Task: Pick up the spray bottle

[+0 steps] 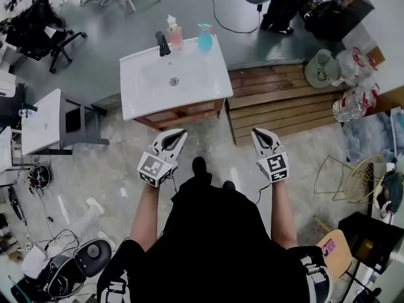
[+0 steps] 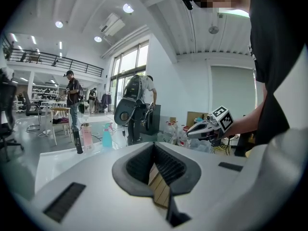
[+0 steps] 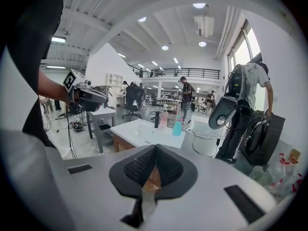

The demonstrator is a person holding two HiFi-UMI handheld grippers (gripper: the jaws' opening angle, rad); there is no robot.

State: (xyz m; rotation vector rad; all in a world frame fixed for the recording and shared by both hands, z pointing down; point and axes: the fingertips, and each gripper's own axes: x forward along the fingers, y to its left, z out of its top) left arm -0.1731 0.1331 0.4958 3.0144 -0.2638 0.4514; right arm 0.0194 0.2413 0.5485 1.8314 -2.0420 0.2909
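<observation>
The spray bottle (image 1: 204, 37) is shown at the far edge of the worktop (image 1: 145, 100), right of a pink bottle (image 1: 174, 35). The left gripper (image 1: 180, 133) and right gripper (image 1: 257, 133) are held well short, jaws closed and empty. If reached unopened, the spray bottle may be knocked off the far edge

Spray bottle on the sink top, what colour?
Teal spray bottle, clearest in the head view.

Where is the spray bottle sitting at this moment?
In the head view, the teal spray bottle stands at the back edge of the white sink counter, just right of the pink bottle.
</observation>
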